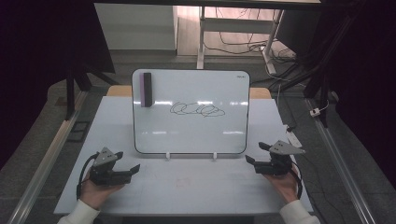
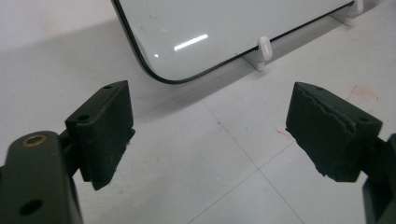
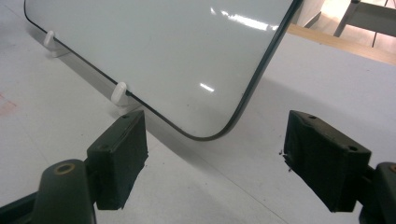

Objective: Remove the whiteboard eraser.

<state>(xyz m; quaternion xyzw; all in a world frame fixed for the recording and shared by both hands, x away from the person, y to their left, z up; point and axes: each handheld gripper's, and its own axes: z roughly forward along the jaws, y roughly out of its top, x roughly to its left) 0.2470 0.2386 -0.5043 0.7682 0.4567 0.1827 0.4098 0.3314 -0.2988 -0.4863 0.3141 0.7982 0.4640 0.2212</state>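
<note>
Left hand-held gripper, right hand-held gripper: jaws spread, empty.

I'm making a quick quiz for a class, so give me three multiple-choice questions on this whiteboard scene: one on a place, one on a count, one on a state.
1. Where on the whiteboard is the eraser?
A upper left
B lower right
C centre

2. How many white feet prop the board's bottom edge?
A one
B two
C four

3. The left hand-held gripper is:
A open, holding nothing
B shut on the eraser
C shut on a pen

Answers: 1 A, it sits by the top left corner. 2 B, two show in the high view. 3 A, its jaws stand apart over bare table.
</note>
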